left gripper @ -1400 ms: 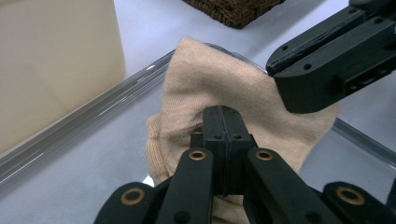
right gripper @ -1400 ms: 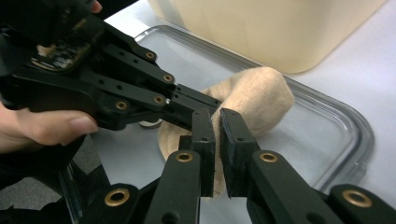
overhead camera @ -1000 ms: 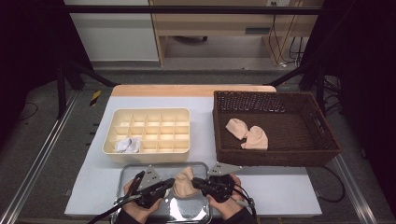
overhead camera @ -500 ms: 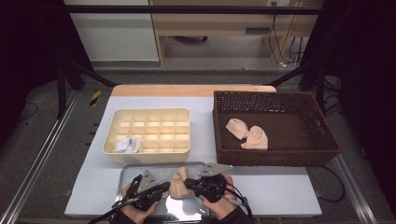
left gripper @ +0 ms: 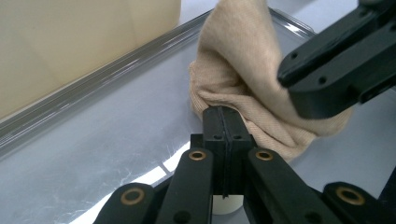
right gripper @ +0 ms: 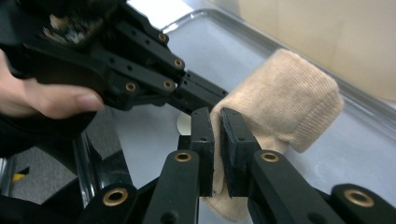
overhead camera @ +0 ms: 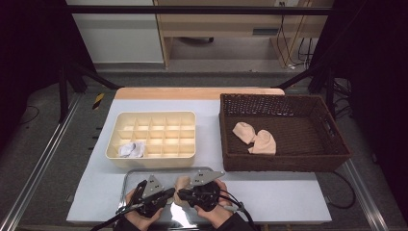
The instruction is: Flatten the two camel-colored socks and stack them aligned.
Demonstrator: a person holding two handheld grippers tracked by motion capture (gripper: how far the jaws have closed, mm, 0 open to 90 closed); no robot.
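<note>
Sock (left gripper: 243,70) pinched by both tools; high view hides grip.

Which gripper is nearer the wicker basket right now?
Right. The right gripper sits over the metal tray, closer to the wicker basket; the left gripper is beside it, farther left.

The high view looks forward and down from above the near table edge. Each gripper view sits close behind its own black jaws, low over the shiny metal tray (overhead camera: 130,180), both sharing the beige knitted sock (left gripper: 243,70) mid-frame.
</note>
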